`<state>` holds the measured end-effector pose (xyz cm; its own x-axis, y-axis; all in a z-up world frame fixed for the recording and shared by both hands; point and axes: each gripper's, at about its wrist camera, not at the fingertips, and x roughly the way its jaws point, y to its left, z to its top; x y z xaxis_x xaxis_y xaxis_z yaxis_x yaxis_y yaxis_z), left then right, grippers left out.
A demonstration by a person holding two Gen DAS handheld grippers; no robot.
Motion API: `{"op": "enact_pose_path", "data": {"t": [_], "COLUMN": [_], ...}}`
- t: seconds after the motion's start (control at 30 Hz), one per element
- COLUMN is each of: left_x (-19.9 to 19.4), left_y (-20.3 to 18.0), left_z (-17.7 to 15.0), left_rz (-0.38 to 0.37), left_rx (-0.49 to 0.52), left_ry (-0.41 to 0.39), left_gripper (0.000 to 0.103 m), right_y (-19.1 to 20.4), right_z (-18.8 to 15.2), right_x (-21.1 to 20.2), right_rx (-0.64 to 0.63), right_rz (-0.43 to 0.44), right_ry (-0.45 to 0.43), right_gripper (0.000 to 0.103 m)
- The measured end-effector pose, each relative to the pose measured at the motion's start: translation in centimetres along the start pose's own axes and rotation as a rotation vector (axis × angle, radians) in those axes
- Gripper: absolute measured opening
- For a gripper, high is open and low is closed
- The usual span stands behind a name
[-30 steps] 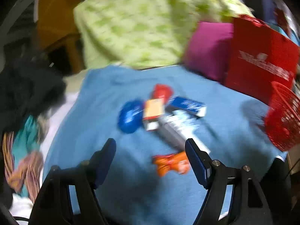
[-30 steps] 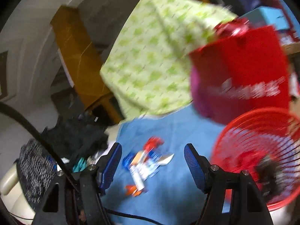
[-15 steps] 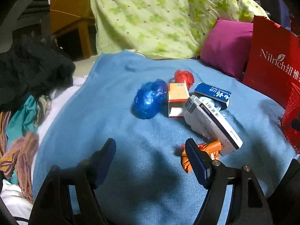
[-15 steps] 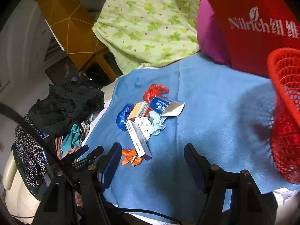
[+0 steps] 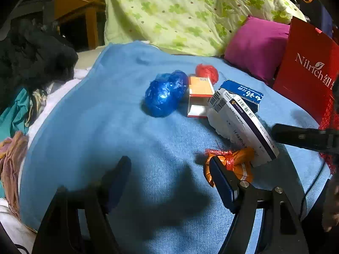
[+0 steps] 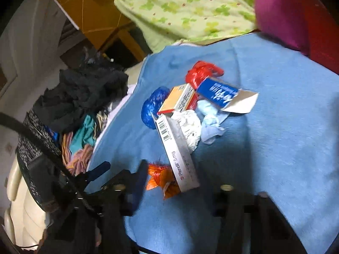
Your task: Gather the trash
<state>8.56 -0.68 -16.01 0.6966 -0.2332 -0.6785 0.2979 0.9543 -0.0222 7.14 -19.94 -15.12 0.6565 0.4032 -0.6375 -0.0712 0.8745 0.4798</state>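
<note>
Orange crinkled wrapper (image 6: 161, 180) sits between right gripper's (image 6: 183, 180) just-closing jaws; left gripper (image 5: 169, 163) gapes empty.

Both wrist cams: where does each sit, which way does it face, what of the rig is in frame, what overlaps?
Left wrist: on the left gripper, facing down at trash on the blue blanket; own open fingers below, right gripper at right edge.
Right wrist: on the right gripper, same pile, blurred; jaws just closing, orange wrapper between them, not gripped; left gripper lower left.
Shared: blue bag, white box, orange wrapper.
</note>
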Motion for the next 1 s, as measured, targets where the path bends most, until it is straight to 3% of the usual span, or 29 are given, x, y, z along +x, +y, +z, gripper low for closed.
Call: {"op": "enact_pose_path", "data": {"t": [0.17, 0.53, 0.67, 0.73, 0.83, 0.87, 0.9, 1.0], "left_x": [0.1, 0.4, 0.4, 0.3, 0.3, 0.3, 0.4, 0.4], "left_y": [0.1, -0.1, -0.7, -1.0, -1.6, -1.8, -1.9, -2.3], "left_z": [-0.1, -0.2, -0.3, -0.4, -0.6, -0.6, -0.6, -0.5], "left_rz": [-0.007, -0.031, -0.034, -0.038, -0.036, -0.037, -0.040, -0.055], "left_rx": [-0.006, -0.006, 0.017, 0.033, 0.057, 0.065, 0.070, 0.077], "left_ry": [0.005, 0.015, 0.012, 0.007, 0.004, 0.006, 0.007, 0.006], "left_gripper": [0.077, 0.077, 0.077, 0.077, 0.077, 0.077, 0.077, 0.077], "right_y": [0.4, -1.8, -4.6, -6.1, -7.9, -8.3, -8.6, -9.4], "right_z": [0.4, -0.9, -2.2, -3.0, -3.8, -4.0, -4.1, -4.0], "right_x": [2.2, -2.5, -3.9, -4.8, -5.7, -6.0, -6.3, -6.9], "right_rx": [-0.030, 0.050, 0.145, 0.177, 0.208, 0.206, 0.212, 0.246], "right_rz": [-0.055, -0.011, 0.026, 0.000, -0.009, -0.037, -0.061, -0.004], "right_ry": [0.028, -0.033, -0.009, -0.041, -0.075, -0.093, -0.117, -0.151], "right_gripper": [0.028, 0.024, 0.025, 0.025, 0.040, 0.064, 0.074, 0.074]}}
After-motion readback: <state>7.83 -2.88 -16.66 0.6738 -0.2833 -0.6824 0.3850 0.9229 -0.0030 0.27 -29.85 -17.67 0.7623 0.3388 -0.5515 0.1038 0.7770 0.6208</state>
